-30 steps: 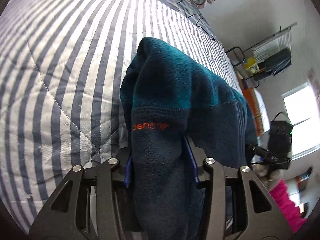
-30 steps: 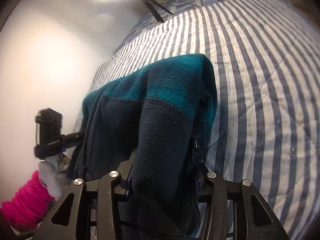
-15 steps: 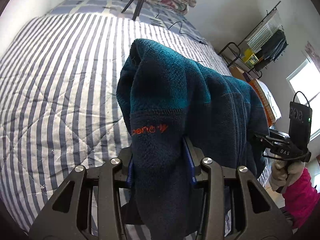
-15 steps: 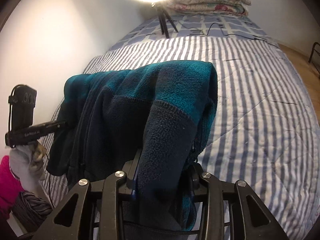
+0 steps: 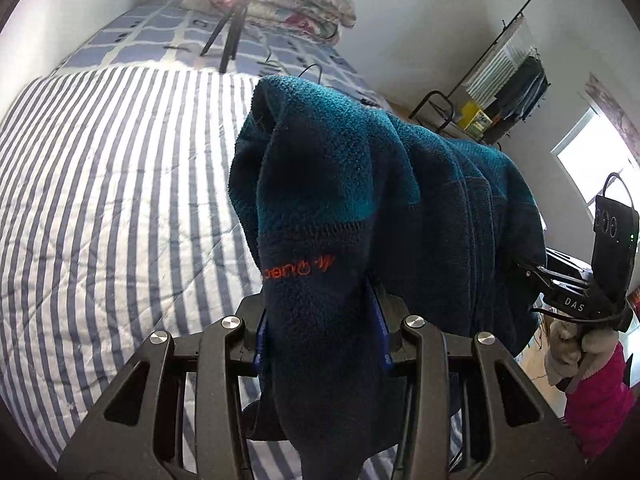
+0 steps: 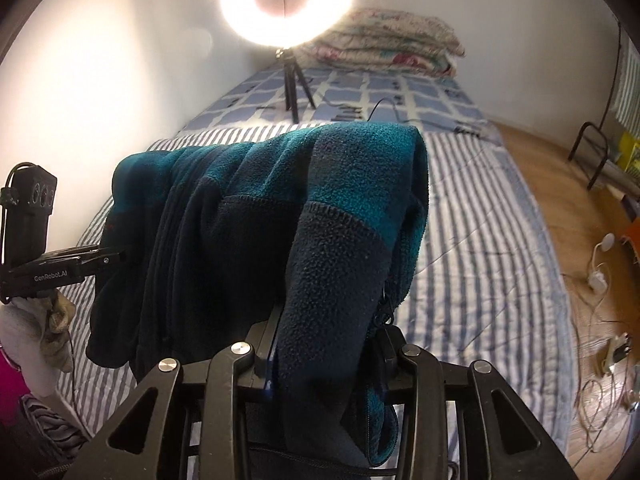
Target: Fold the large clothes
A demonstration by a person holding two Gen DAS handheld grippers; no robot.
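Observation:
A teal and navy fleece jacket (image 5: 340, 184) hangs in the air between my two grippers, above the striped bed (image 5: 100, 200). My left gripper (image 5: 322, 320) is shut on one end of it, near an orange logo. My right gripper (image 6: 326, 344) is shut on the other end (image 6: 320, 216), beside the zipper. In the left wrist view the right gripper (image 5: 576, 284) shows at the far right, holding the jacket. In the right wrist view the left gripper (image 6: 60, 268) shows at the far left. The fingertips are hidden in the fleece.
A ring light on a tripod (image 6: 286, 4) stands on the bed's far end before stacked pillows (image 6: 384, 40). A clothes rack (image 5: 508, 80) stands at the right. Cables and a power strip (image 6: 608, 348) lie on the wooden floor. A wall (image 6: 80, 60) runs along the bed's left side.
Both grippers have lifted and tilted up with the jacket. More of the room, the ring light and the pillows came into view. The grips have not changed.

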